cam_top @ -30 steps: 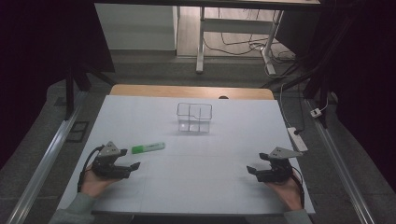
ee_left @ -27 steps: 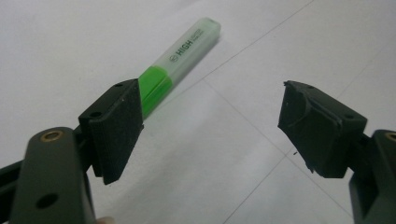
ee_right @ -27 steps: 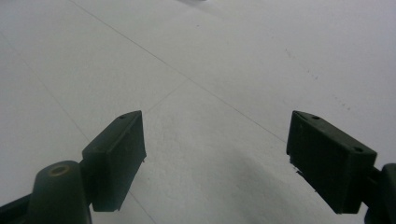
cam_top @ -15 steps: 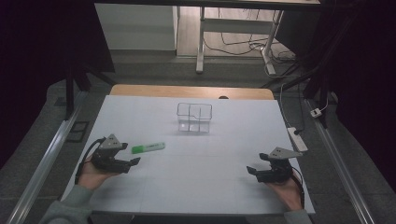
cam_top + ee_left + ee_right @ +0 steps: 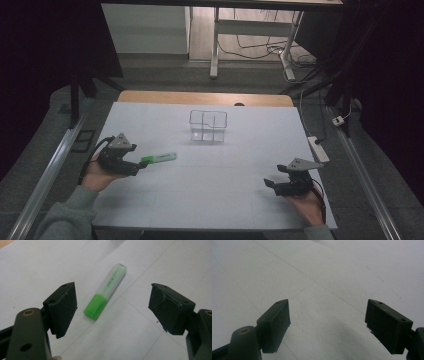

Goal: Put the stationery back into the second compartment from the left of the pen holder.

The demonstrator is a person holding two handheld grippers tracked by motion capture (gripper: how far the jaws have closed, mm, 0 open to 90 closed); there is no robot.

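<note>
A green highlighter (image 5: 159,158) lies flat on the white table (image 5: 215,200) at the left, its green end toward my left gripper. My left gripper (image 5: 136,168) hovers just short of that end, jaws wide open. In the left gripper view the highlighter (image 5: 105,291) lies ahead of the open jaws, slanting away to the upper right, its green end nearest and nothing between the pads. My right gripper (image 5: 269,183) rests low at the table's right front, open. In the right gripper view its gripper (image 5: 327,323) faces bare table (image 5: 324,277).
A clear plastic box (image 5: 208,126) with compartments stands at the middle back of the table. A power strip (image 5: 318,148) lies on the floor past the right edge. Metal rails run along both sides.
My left gripper has moved forward and to the right toward the highlighter's green end. The right gripper has stayed in place.
</note>
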